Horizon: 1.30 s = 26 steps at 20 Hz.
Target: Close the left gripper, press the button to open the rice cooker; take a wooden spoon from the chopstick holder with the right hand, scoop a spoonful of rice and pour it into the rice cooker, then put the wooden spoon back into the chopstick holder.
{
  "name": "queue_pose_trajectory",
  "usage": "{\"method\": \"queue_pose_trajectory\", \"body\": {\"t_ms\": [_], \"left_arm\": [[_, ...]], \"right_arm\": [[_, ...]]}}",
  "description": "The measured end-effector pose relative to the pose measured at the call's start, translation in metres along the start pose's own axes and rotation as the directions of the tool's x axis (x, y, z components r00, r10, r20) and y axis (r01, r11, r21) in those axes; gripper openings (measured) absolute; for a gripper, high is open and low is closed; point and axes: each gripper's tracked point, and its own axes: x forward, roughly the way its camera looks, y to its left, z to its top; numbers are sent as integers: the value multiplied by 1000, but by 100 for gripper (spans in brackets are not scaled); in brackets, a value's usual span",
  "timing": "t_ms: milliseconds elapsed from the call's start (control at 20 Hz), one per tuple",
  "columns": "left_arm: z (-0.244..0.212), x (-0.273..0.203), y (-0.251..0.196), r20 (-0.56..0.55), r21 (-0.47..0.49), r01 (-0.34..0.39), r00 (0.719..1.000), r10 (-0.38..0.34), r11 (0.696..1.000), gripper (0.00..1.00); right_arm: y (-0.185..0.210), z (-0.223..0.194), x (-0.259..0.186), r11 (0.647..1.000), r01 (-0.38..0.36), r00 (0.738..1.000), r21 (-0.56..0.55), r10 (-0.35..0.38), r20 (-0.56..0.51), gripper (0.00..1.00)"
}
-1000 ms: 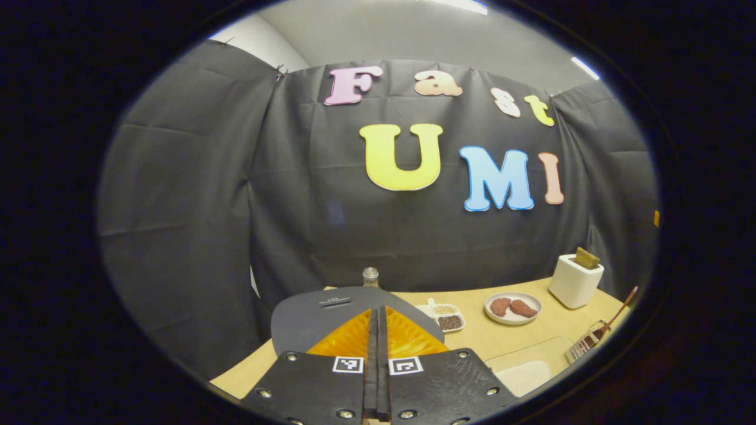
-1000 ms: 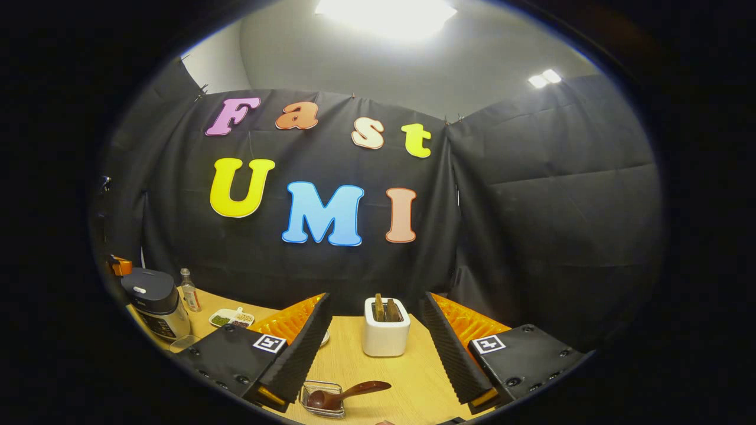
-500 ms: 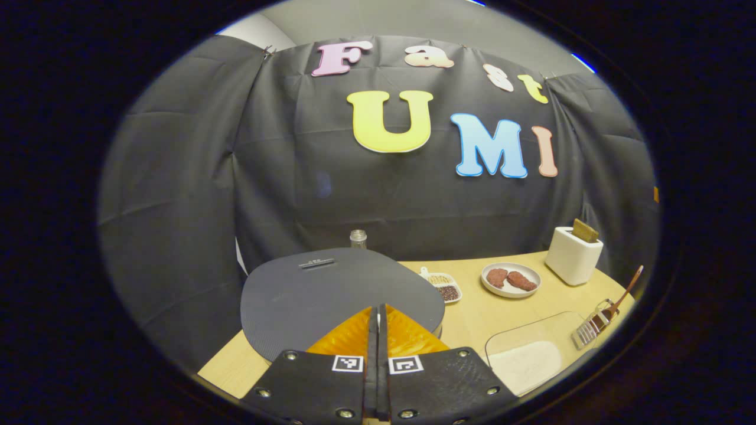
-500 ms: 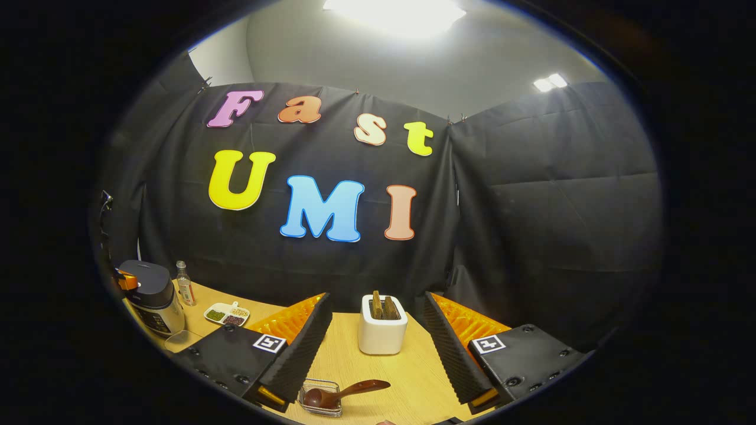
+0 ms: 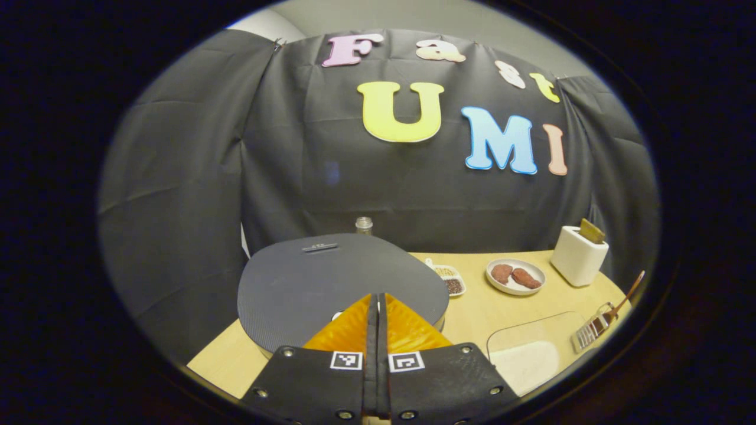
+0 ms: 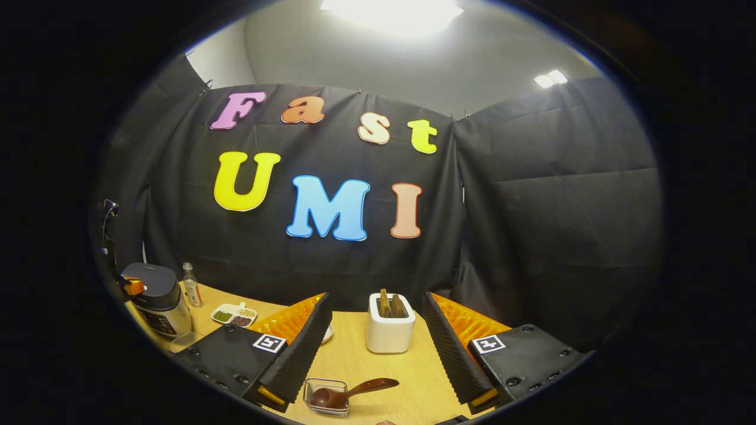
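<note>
The rice cooker [image 5: 331, 283] has a dark grey lid that lies flat and closed just beyond my left gripper [image 5: 375, 298], whose fingers are shut together with nothing held. A small white patch on the lid shows beside the fingertips. In the right gripper view the cooker [image 6: 155, 295] stands far left with the left gripper [image 6: 131, 287] at its top edge. My right gripper [image 6: 375, 298] is open and empty above the table. The wooden spoon [image 6: 348, 392] lies with its bowl in the wire chopstick holder [image 6: 323, 397], just below and between the fingers. A clear container of rice [image 5: 525, 354] sits right of the cooker.
A white toaster [image 6: 390, 327] stands straight ahead of the right gripper. A plate with brown pieces [image 5: 515, 276], a divided dish of beans [image 5: 452, 282] and a small bottle [image 5: 363, 224] stand behind the cooker. The holder with the spoon [image 5: 593, 329] is near the table's right edge.
The left gripper, still shut, has come in over the cooker lid, which now looks larger and closer. The right gripper has stayed open and almost still.
</note>
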Motion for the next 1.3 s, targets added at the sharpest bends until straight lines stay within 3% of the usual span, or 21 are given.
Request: {"method": "queue_pose_trajectory", "body": {"t_ms": [150,350,550,600,750,1050,1250,1300], "left_arm": [[2,1,1,0,-16,11,1000,-11,1000,2],[20,-7,0,23,64,-17,1000,16,998,1],[77,-29,-1,154,134,-68,987,47,989,1],[91,-36,0,183,130,-78,982,54,988,5],[131,-59,7,288,125,-131,953,91,983,0],[178,-120,14,409,55,-186,901,147,981,2],[199,-163,9,480,20,-168,866,138,986,73],[204,-171,9,490,20,-174,860,142,985,75]], "right_arm": [[1,10,-2,1000,-14,999,26,13,31,98],[-3,12,-5,999,-31,999,30,29,40,97],[-12,8,-6,998,-31,999,56,29,38,98],[-13,6,-5,998,-32,999,62,30,34,98],[-16,-1,-3,996,-36,999,82,35,21,97],[-18,-25,9,994,-50,998,99,52,-19,97],[-20,-54,20,992,-46,997,114,53,-63,97],[-22,-63,23,992,-39,996,117,48,-78,98]]}}
